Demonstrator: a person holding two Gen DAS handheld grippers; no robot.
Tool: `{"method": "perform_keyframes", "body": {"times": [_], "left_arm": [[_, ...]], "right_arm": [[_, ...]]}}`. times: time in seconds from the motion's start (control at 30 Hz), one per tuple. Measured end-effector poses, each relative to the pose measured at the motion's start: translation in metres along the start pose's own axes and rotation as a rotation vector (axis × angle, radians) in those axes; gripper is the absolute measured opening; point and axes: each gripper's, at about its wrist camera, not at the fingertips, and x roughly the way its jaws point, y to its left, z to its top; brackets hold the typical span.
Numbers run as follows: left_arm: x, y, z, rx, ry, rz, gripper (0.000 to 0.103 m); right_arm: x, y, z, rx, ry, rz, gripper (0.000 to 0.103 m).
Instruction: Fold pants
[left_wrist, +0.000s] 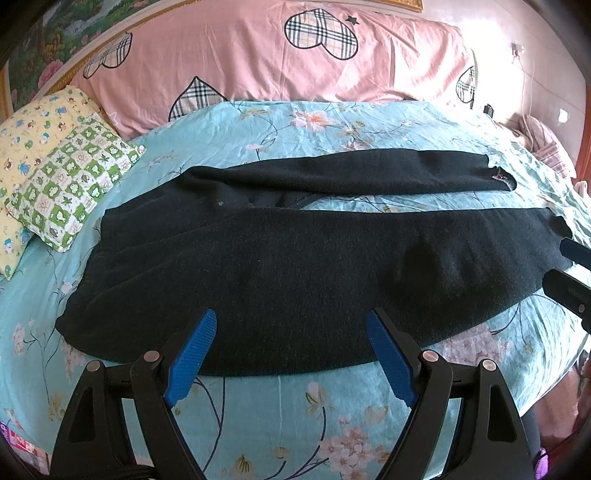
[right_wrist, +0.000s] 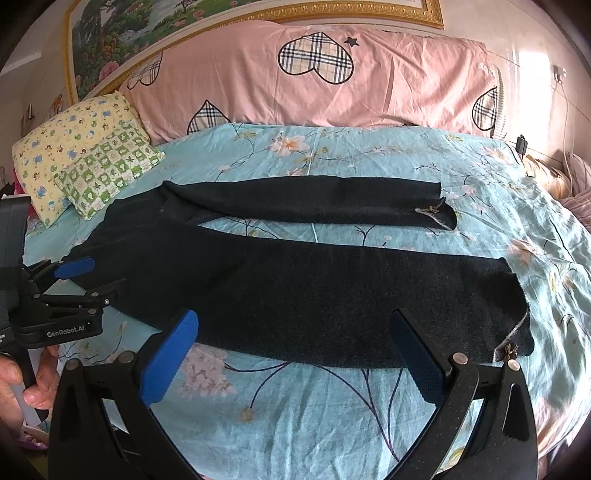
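Observation:
Dark pants (left_wrist: 295, 266) lie spread flat across the bed, waist to the left, both legs running right with a strip of sheet between them. They also show in the right wrist view (right_wrist: 295, 288). My left gripper (left_wrist: 291, 317) is open and empty, its blue fingertips just above the near edge of the near leg by the waist. My right gripper (right_wrist: 293, 319) is open and empty, hovering over the near leg toward its cuff (right_wrist: 517, 332). The left gripper shows at the left in the right wrist view (right_wrist: 92, 277); the right gripper shows at the right edge in the left wrist view (left_wrist: 565, 266).
The bed has a turquoise floral sheet (left_wrist: 295, 413). A long pink pillow with plaid hearts (left_wrist: 277, 62) lies along the far side. Two small patterned pillows (left_wrist: 66, 184) sit at the far left. A framed picture (right_wrist: 184, 22) hangs behind. Bedding is bunched at the far right (right_wrist: 569, 173).

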Motion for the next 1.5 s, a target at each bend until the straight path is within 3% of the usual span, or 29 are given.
{"method": "perform_keyframes", "body": {"times": [0.5, 0.73, 0.8, 0.83, 0.9, 1.03, 1.3, 1.5], "left_arm": [[0.008, 0.002, 0.006, 0.011, 0.006, -0.006, 0.084], [0.017, 0.004, 0.025, 0.043, -0.004, 0.000, 0.084], [0.020, 0.005, 0.034, 0.053, -0.007, -0.001, 0.084], [0.022, 0.004, 0.037, 0.057, -0.009, -0.001, 0.084], [0.026, 0.004, 0.046, 0.070, -0.015, -0.001, 0.084], [0.035, -0.003, 0.061, 0.110, -0.020, -0.008, 0.084], [0.066, -0.029, 0.098, 0.256, -0.034, -0.074, 0.084], [0.100, -0.055, 0.124, 0.409, -0.020, -0.159, 0.084]], "right_arm": [[0.006, -0.003, 0.001, 0.005, 0.029, -0.014, 0.103], [0.014, -0.023, 0.013, 0.123, 0.066, 0.027, 0.103], [0.017, -0.029, 0.017, 0.146, 0.060, 0.031, 0.103], [0.015, -0.033, 0.018, 0.164, -0.020, 0.061, 0.103], [0.018, -0.039, 0.024, 0.176, -0.038, 0.066, 0.103], [0.025, -0.045, 0.030, 0.152, -0.026, 0.025, 0.103], [0.050, -0.083, 0.045, 0.268, 0.028, -0.004, 0.103], [0.073, -0.112, 0.058, 0.381, 0.068, 0.003, 0.092]]}}
